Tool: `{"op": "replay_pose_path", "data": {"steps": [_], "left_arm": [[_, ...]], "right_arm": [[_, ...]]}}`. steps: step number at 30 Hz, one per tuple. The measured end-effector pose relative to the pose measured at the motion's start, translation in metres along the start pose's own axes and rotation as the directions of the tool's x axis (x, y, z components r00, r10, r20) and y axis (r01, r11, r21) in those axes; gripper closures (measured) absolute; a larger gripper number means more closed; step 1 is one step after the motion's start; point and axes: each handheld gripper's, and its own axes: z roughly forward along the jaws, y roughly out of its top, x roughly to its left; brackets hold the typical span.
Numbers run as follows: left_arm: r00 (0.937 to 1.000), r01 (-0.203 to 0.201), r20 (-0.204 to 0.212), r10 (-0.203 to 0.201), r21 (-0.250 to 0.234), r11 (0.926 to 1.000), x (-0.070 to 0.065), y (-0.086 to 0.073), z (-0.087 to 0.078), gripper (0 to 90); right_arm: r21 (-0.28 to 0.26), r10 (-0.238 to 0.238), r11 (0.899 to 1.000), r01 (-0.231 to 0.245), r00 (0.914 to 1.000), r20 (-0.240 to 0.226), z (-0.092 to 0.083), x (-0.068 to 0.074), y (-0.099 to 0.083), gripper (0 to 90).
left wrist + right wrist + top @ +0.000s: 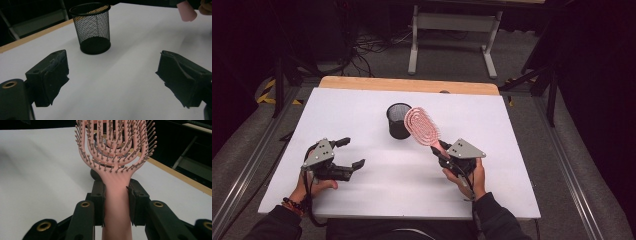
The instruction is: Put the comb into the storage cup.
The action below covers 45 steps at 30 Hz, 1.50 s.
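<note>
R gripper (116,202) clamps pink hairbrush (422,126) handle; head probably over mesh cup (398,120).

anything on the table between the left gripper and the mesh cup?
Nothing. In the left gripper view, the white table is bare from the open left gripper to the black mesh cup; the high view agrees.

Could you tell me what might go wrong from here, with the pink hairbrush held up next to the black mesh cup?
1. The black wire-mesh cup stands free and looks light; the left gripper is open and apart from it, so a nudge could tip it.
2. The right gripper clamps the pink plastic vented hairbrush by its handle alone, so the head could swing or slip.
3. The bristles could snag on the cup's rim on the way in.
</note>
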Motion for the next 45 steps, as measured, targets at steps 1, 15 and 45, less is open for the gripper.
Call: {"op": "replay_pose_path", "data": {"steps": [1, 15, 45], "left_arm": [[0.9999, 0.002, 0.010, -0.002, -0.014, 0.9999, -0.001, 0.004, 0.002, 10.8], [0.9952, 0.054, 0.087, -0.045, -0.099, 0.9937, -0.013, 0.035, 0.024, 12.9], [0.9430, 0.298, 0.195, -0.270, -0.134, 0.9452, -0.031, 0.061, 0.075, 22.7]], "right_arm": [[-0.001, -0.001, 1.000, 0.001, 1.0000, -0.001, 0.001, 0.001, 0.000, 69.6], [-0.020, 0.000, 1.000, -0.001, 0.9993, -0.036, 0.016, 0.020, 0.004, 69.6], [-0.042, -0.073, 0.997, 0.071, 0.9965, -0.041, 0.033, 0.048, 0.007, 69.6]]}}
